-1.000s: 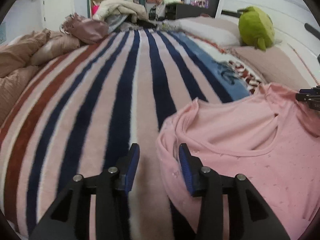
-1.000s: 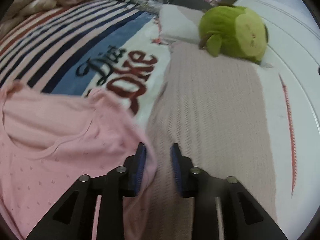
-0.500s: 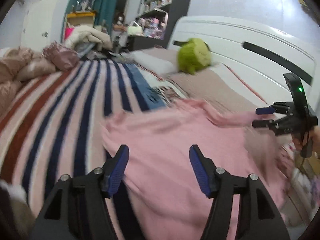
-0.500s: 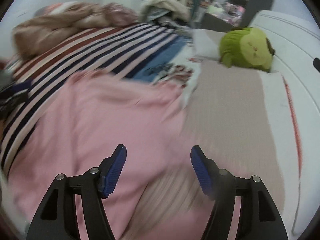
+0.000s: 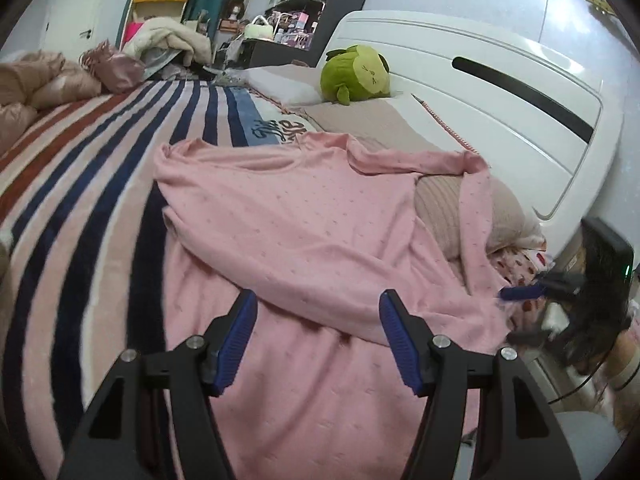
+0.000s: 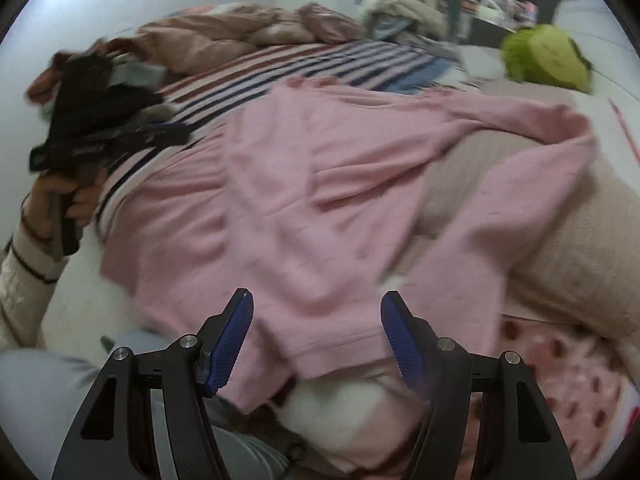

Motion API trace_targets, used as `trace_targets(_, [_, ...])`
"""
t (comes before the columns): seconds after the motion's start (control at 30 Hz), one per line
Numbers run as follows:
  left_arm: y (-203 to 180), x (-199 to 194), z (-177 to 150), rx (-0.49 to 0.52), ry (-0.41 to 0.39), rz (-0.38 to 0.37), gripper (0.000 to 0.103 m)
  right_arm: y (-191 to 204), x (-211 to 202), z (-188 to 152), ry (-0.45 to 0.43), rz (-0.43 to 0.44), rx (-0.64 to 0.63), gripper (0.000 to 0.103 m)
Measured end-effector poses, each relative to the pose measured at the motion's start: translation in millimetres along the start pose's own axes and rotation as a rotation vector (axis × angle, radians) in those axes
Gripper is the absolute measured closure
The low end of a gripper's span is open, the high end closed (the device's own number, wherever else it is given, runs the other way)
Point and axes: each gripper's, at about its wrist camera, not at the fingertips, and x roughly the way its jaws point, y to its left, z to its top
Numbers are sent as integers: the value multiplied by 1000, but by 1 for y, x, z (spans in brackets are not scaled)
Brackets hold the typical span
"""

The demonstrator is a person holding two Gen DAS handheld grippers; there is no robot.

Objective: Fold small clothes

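Observation:
A pink long-sleeved top lies spread on the bed, its upper half folded down over the lower half, one sleeve bent over a beige pillow. It also shows in the right wrist view. My left gripper is open and empty above the top's lower part. My right gripper is open and empty above the top's hem at the bed's near edge. The right gripper also shows at the right in the left wrist view, and the left gripper at the left in the right wrist view.
A striped blanket covers the bed. A green plush toy sits by the white headboard. A crumpled beige duvet and a heap of clothes lie at the far side. A spotted pink cloth lies at the right.
Both grippers let go of the top, opened wide and pulled back toward the near edge of the bed. The top's upper half now lies folded down over its lower half.

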Motion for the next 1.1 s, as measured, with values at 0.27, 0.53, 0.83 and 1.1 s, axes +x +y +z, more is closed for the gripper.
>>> trace_targets(0.27, [-24,-10,-15,-19,22,47,44,35,38,-5,15,-106,-193,94])
trace_targets(0.53, [-29,-17,-14,-8,29,55,44,26,13,-8,-17,141,-46,98])
trace_targets(0.83, [-36,-23,-9,12,26,55,44,12,-29,-17,-144,114,109,39])
trace_targets(1.1, [-38,-30,-5,-6,3,72,44,-45,-15,-30,-112,-267,296,31])
